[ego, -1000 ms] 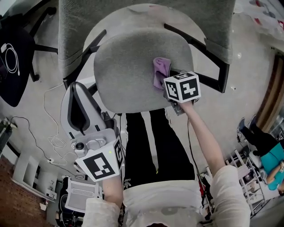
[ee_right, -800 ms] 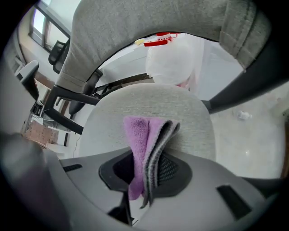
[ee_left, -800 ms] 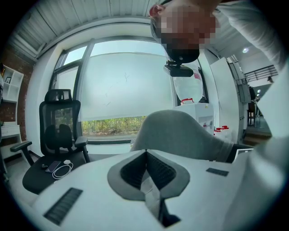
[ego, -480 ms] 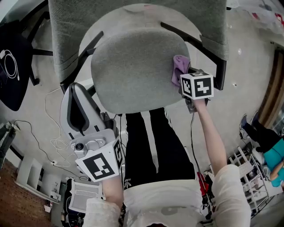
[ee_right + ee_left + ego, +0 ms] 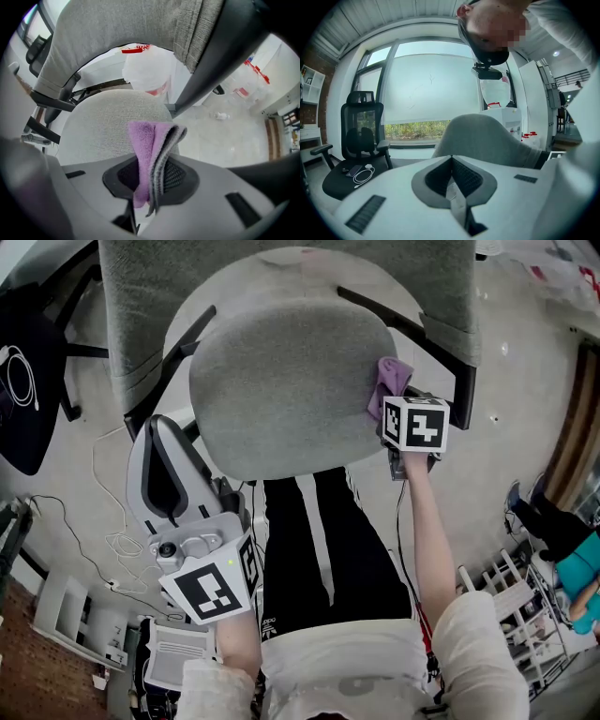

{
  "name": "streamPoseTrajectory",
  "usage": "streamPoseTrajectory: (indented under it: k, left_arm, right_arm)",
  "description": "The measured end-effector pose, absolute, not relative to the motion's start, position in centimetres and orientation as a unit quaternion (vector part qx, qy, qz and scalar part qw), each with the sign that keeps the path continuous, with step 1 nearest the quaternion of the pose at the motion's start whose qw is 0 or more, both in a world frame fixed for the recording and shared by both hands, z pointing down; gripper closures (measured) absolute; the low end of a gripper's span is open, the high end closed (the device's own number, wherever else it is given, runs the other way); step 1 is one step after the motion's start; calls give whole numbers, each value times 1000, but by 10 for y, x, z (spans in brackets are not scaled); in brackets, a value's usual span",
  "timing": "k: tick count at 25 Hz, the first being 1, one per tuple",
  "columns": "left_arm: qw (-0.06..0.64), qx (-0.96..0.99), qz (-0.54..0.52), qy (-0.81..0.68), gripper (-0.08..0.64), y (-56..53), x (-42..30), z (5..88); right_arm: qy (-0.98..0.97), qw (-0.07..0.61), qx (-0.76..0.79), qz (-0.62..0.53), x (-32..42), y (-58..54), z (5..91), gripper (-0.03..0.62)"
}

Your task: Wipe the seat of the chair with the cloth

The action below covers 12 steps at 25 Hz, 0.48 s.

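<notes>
1. The left gripper (image 5: pixel 451 174), jaws clenched on nothing, is near the front-left edge of the seat (image 5: pixel 281 381).
2. The cloth (image 5: pixel 390 386) is at the seat's right edge.
3. The right gripper (image 5: pixel 149 185) grasps the cloth.

Left gripper (image 5: pixel 451 185) jaws together, held low; right gripper (image 5: pixel 149 185), arm outstretched, pinches cloth (image 5: pixel 151 140).

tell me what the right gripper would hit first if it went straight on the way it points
Probably the chair seat: the right gripper, shut on the cloth, points onto it, with the backrest farther on. Depth is hard to judge.
</notes>
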State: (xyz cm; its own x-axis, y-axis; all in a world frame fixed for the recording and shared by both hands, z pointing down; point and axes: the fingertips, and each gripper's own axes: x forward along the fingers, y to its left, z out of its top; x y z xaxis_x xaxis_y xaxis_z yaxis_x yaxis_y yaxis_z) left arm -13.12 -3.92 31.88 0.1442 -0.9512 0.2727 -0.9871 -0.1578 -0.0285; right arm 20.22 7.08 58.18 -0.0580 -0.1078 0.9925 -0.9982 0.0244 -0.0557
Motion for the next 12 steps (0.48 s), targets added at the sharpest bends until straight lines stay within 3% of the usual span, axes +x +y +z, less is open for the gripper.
streamPoseTrajectory:
  k: [12]
  left_arm:
    - [79, 747, 115, -651, 548, -35, -138, 320]
  right_arm:
    - [-557, 442, 517, 477, 199, 68, 570, 506]
